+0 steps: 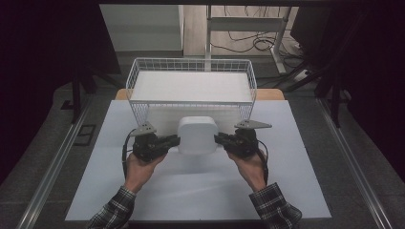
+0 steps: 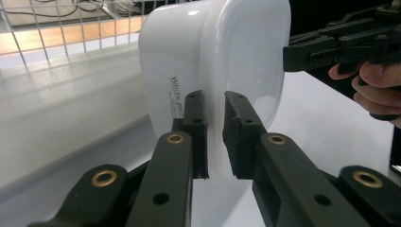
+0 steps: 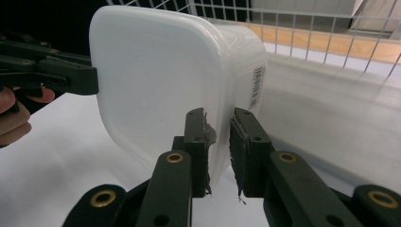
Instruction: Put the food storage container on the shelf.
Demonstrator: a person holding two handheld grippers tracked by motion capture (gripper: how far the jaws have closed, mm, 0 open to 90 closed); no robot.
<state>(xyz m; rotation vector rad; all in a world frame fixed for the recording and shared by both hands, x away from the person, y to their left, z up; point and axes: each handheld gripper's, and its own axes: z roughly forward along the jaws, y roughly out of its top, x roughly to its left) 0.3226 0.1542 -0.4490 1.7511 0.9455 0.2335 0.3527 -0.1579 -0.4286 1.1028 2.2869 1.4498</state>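
My left gripper [image 1: 173, 140] is clamped on the rim of the white container [image 1: 197, 135], which hangs above the surface [image 1: 286, 191] just before the wire basket [image 1: 191, 64]; right gripper [image 1: 220, 139] pinches the opp. rim. Thin slick lip w/ small bite: uneven lift could tilt it or slip it out.

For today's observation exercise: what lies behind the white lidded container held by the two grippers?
Behind the white container stands a white wire basket on the table. The container covers the middle of the basket's lower front, so that part cannot be seen.
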